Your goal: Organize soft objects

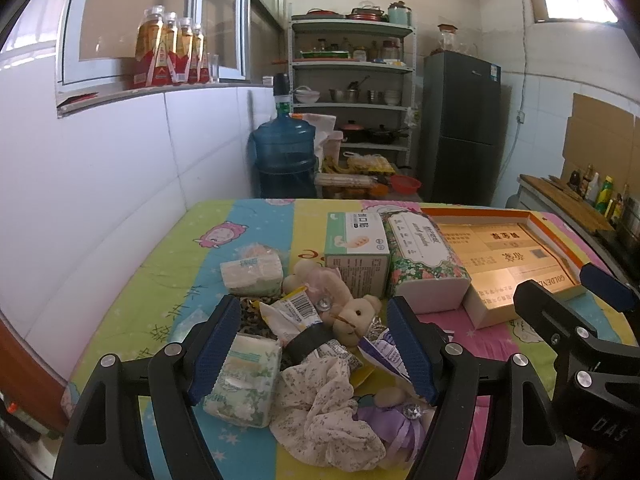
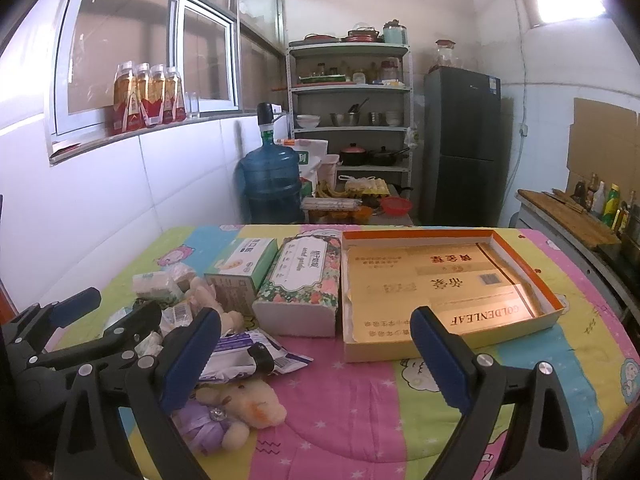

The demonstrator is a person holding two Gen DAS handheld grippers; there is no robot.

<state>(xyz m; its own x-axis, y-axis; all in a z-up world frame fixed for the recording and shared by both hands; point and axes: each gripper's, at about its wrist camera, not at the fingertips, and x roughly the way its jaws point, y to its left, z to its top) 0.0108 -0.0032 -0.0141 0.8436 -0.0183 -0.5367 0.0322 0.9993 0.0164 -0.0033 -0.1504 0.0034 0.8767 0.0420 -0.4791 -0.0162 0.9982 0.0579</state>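
Note:
A pile of soft things lies on the colourful quilt (image 1: 168, 280): a beige teddy bear (image 1: 356, 314), a floral scrunchie (image 1: 320, 412), a plush in a purple dress (image 1: 396, 420), tissue packs (image 1: 244, 384) and snack wrappers (image 1: 292, 312). My left gripper (image 1: 316, 356) is open and empty, its fingers hovering either side of the pile. My right gripper (image 2: 316, 364) is open and empty over the quilt, right of the purple-dress plush (image 2: 232, 412). An open gold box tray (image 2: 448, 284) lies beyond it.
A green-white carton (image 1: 356, 248) and a floral tissue box (image 1: 424, 256) stand behind the pile, left of the tray. Past the table are a blue water jug (image 1: 284, 156), a shelf rack (image 1: 352, 80) and a dark fridge (image 1: 460, 128).

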